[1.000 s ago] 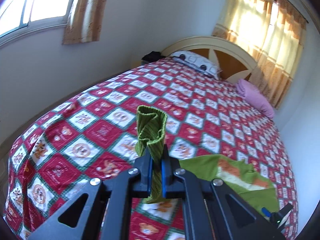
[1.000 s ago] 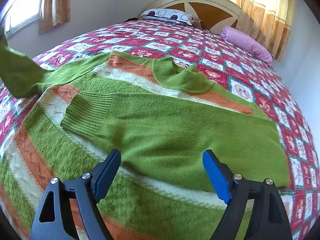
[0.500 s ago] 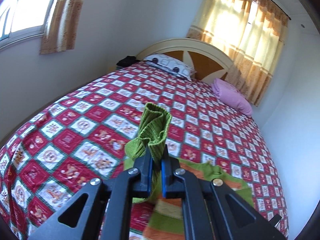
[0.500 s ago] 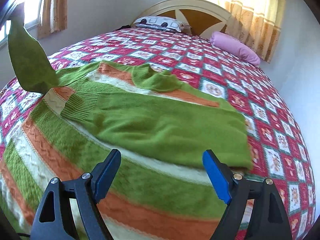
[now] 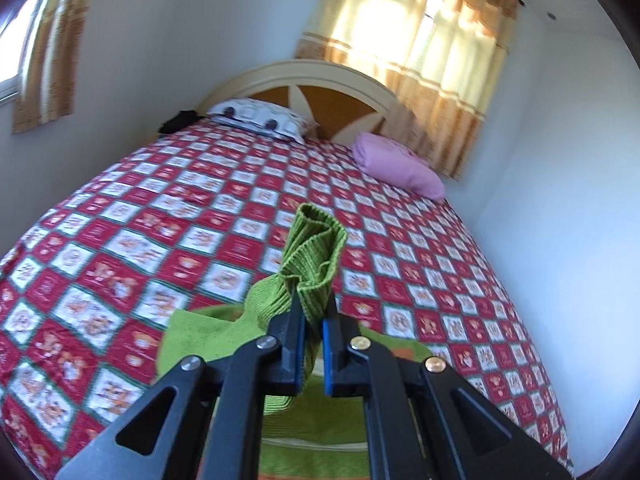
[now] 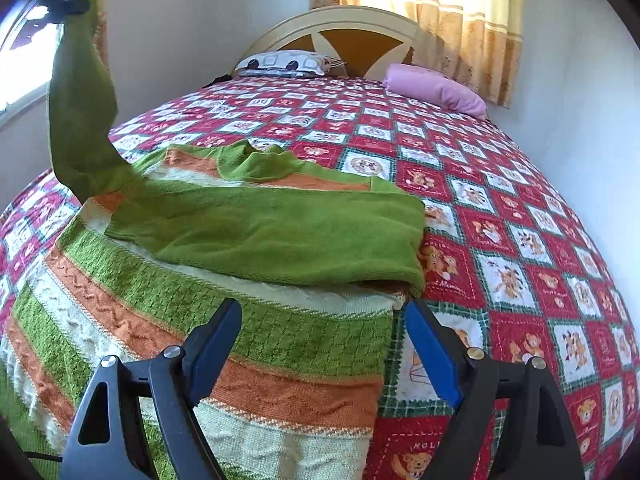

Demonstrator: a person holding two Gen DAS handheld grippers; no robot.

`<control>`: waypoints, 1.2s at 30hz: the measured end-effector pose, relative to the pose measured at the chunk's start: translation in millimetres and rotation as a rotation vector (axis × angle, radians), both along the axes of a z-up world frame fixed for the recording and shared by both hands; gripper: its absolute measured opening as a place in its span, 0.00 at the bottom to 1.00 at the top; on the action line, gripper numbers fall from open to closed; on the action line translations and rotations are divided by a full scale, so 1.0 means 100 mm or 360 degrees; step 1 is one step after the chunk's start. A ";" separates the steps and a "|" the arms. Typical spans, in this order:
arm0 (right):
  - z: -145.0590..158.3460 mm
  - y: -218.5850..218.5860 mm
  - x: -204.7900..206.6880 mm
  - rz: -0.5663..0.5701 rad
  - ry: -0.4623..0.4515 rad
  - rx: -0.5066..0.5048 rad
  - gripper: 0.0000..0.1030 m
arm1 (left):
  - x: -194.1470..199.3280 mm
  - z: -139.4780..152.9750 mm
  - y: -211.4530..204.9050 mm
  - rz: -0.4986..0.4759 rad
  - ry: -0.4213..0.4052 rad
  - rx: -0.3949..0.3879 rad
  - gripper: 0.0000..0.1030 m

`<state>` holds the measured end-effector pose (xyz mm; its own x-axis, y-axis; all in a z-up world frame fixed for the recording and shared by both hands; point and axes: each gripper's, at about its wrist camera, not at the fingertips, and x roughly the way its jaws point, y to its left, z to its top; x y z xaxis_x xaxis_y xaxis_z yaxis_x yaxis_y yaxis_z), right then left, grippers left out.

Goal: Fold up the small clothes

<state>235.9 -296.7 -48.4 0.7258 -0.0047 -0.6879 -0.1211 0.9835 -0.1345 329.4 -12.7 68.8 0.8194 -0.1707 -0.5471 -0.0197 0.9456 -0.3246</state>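
A green knitted sweater (image 6: pixel 256 320) with orange and cream stripes lies flat on the bed, one green sleeve (image 6: pixel 288 236) folded across its chest. My left gripper (image 5: pixel 311 312) is shut on the ribbed cuff (image 5: pixel 316 248) of the other sleeve. In the right wrist view that raised sleeve (image 6: pixel 80 120) stretches up to the left gripper (image 6: pixel 68 6) at the top left. My right gripper (image 6: pixel 324 332) hangs open over the sweater's right edge, with nothing between its blue pads.
The bed has a red and white checked quilt (image 6: pixel 500 216) with bear pictures. A patterned pillow (image 6: pixel 286 62) and a pink pillow (image 6: pixel 436 88) lie by the headboard (image 6: pixel 352 28). Walls stand close at the left and right; curtains (image 6: pixel 452 12) hang behind.
My left gripper has lifted the sleeve cuff up and carried it in over the sweater. The right gripper has shifted right, from over the folded sleeve to the sweater's right edge.
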 end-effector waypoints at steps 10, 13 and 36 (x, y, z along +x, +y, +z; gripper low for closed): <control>-0.12 -0.30 -0.01 -0.0154 -0.0047 0.0092 0.82 | 0.29 -1.10 -1.42 -0.0155 0.0101 0.0402 0.16; -0.14 -0.39 -0.01 -0.0191 -0.0078 0.0097 0.82 | 0.25 -1.28 -1.58 -0.0195 0.0146 0.0498 0.48; -0.04 0.04 0.70 0.0038 0.0261 0.0546 0.57 | -0.13 -2.06 0.72 0.0299 0.0412 0.0783 0.87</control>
